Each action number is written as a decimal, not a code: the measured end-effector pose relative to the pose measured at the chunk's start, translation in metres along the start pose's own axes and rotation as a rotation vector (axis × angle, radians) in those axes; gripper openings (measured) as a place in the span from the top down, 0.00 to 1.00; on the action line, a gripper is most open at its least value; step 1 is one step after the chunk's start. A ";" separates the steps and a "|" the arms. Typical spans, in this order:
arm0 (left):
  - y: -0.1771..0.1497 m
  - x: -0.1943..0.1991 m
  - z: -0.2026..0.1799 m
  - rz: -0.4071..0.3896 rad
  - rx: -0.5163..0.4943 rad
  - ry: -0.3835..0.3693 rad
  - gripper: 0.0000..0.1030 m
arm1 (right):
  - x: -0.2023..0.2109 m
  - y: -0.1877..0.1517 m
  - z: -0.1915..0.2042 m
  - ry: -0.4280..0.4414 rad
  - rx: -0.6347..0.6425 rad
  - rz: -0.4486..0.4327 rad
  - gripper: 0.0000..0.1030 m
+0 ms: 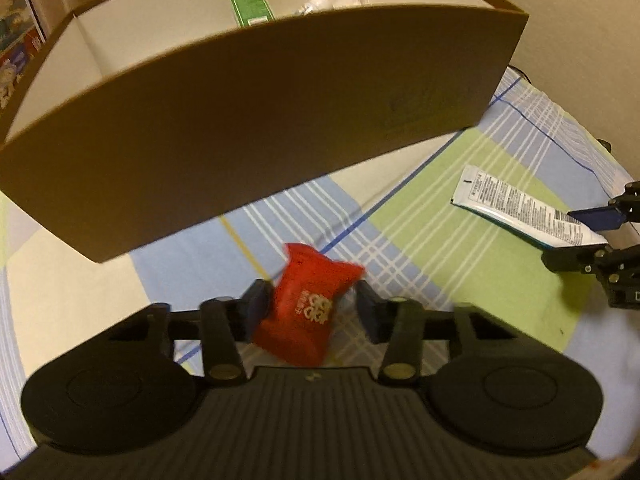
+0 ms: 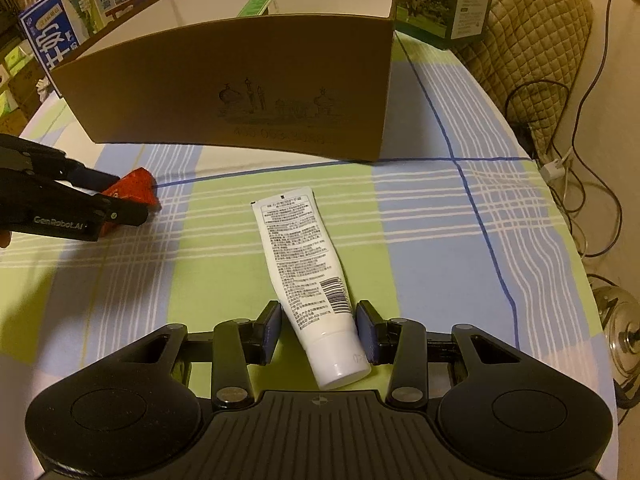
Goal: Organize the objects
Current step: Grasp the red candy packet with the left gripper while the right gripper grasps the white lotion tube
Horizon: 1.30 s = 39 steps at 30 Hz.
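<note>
A: Clamped in the left tongs (image 1: 312, 300): a red packet (image 1: 308, 312), crinkly glossy foil with white print, pillow-shaped. Jaws drawn in narrow, blue pads on either side. Blurred there, so probably pressed by both pads, certainly by the left one.

B: Same from the right wrist: packet pinched between the black fingers, one red corner poking out, close to the left edge of the table (image 2: 420, 220). Resting on the cloth or just off it, hard to say.

A: And the right tongs (image 2: 318, 322)?

B: Narrowed onto a white tube (image 2: 308, 264), smooth plastic covered in fine print. Flat crimped end toward the far edge, round cap toward the camera. Pads set against the shoulder, one each side. Lying flat on the checked cloth, mid-table, nearer the near edge.

A: Visible here only at the right border: crimped end, barcode, one blue pad laid over it.

B: Beyond both, a cardboard box (image 2: 240, 92), matte brown outside, white inside, standing toward the far edge. Faint line drawing of domes on the front, lost in the left view.

A: Shows the inside instead: a green carton (image 1: 250, 2) leaning on the back wall, crumpled whitish wrappers (image 1: 320, 2) beside it.
</note>
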<state>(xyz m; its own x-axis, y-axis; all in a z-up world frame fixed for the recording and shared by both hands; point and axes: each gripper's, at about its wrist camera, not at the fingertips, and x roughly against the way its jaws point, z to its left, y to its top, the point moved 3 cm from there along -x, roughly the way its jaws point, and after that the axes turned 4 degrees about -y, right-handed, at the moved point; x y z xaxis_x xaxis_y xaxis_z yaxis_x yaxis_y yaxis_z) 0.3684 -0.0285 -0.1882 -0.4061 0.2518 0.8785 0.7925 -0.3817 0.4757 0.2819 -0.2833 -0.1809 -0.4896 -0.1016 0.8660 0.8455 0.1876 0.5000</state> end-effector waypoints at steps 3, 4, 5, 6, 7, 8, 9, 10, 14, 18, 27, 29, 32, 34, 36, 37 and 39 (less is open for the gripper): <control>-0.003 0.001 0.001 -0.001 0.030 -0.017 0.71 | -0.001 0.000 0.001 -0.004 0.006 0.001 0.64; -0.004 0.001 0.001 0.002 0.043 -0.023 0.74 | -0.002 0.001 0.001 -0.006 0.011 0.001 0.64; -0.005 0.002 0.001 0.007 0.060 -0.025 0.74 | -0.002 0.001 0.002 -0.007 0.016 0.002 0.64; -0.006 0.003 0.001 0.015 0.072 -0.020 0.74 | -0.003 0.002 0.002 -0.009 0.022 0.002 0.63; -0.008 0.004 0.000 0.022 0.083 -0.013 0.75 | -0.004 0.003 0.003 -0.011 0.029 0.001 0.63; -0.011 0.006 -0.001 0.030 0.095 -0.005 0.75 | -0.004 0.004 0.003 -0.013 0.034 0.000 0.63; -0.014 0.007 -0.002 0.039 0.109 0.001 0.75 | -0.005 0.005 0.004 -0.016 0.040 -0.003 0.63; -0.016 0.010 -0.004 0.047 0.121 0.005 0.75 | -0.007 0.006 0.006 -0.018 0.051 -0.007 0.63; -0.035 0.025 -0.007 0.074 0.186 0.023 0.75 | -0.011 0.010 0.009 -0.020 0.078 -0.019 0.63; -0.054 0.037 -0.010 0.093 0.254 0.046 0.75 | -0.012 0.011 0.012 0.004 0.107 -0.026 0.64; -0.089 0.063 -0.016 0.122 0.366 0.078 0.75 | 0.004 -0.016 0.044 0.117 0.225 -0.012 0.66; -0.094 0.066 -0.019 0.125 0.386 0.076 0.75 | 0.009 -0.024 0.051 0.140 0.243 -0.006 0.67; -0.099 0.070 -0.023 0.126 0.403 0.080 0.75 | 0.014 -0.032 0.057 0.153 0.250 0.002 0.67; -0.101 0.071 -0.025 0.124 0.411 0.080 0.75 | 0.014 -0.032 0.056 0.158 0.235 0.003 0.67; -0.100 0.072 -0.026 0.122 0.419 0.083 0.75 | 0.011 -0.027 0.054 0.166 0.204 0.006 0.66; -0.100 0.071 -0.026 0.120 0.422 0.085 0.74 | 0.009 -0.024 0.053 0.168 0.183 0.009 0.66; -0.099 0.070 -0.027 0.117 0.419 0.091 0.74 | 0.005 -0.016 0.051 0.175 0.150 0.011 0.65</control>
<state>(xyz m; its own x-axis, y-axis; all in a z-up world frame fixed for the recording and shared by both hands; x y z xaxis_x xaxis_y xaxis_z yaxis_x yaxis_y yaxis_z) 0.2496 0.0028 -0.1724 -0.3264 0.1419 0.9345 0.9438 -0.0052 0.3304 0.2546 -0.2372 -0.1848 -0.4252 -0.2643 0.8656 0.8029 0.3313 0.4956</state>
